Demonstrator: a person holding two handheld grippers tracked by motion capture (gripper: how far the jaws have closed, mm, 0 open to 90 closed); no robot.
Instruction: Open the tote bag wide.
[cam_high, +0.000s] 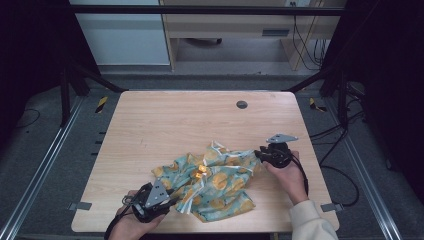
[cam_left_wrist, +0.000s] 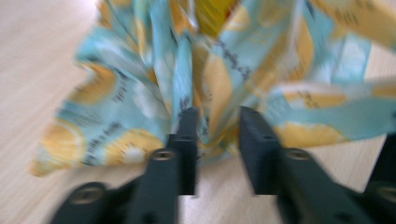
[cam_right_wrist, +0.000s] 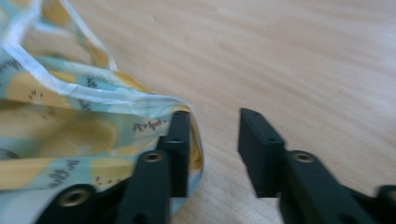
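1. A crumpled cloth (cam_high: 212, 182), pale blue with orange-yellow fruit slices and white edging, is being shown lying on the near half of a light wooden table (cam_high: 170, 125), slightly right of centre.
2. Small bright orange pieces (cam_high: 200, 171) are being seen on top of the cloth near its middle; from the high view it cannot be told what they are.
3. The left gripper (cam_high: 172, 200) is being held by the left hand (cam_high: 131, 225) at the near left edge of the table, with its jaws pointed toward the cloth's near left corner.
4. In the left gripper view, the left gripper (cam_left_wrist: 215, 140) is being shown with its jaws parted, and a bunched fold of the cloth (cam_left_wrist: 205, 70) is being seen standing in the gap between them; the picture is blurred, so the fabric is possibly only being touched, not pinched.
5. The right gripper (cam_high: 257, 153) is being held by the right hand (cam_high: 289, 176) at the cloth's right edge, with a grey three-cornered plate (cam_high: 281, 138) on its top and a pale sleeve (cam_high: 312, 222) being seen at the bottom edge.
6. In the right gripper view, the right gripper (cam_right_wrist: 214, 140) is being shown with its jaws apart; the cloth's white-edged hem (cam_right_wrist: 93, 95) is being draped against and over the left-hand jaw, while bare table wood (cam_right_wrist: 280, 56) is being seen through the gap and past the other jaw.
7. A small dark round insert (cam_high: 242, 104) is being shown in the tabletop near its far edge, well apart from the cloth.
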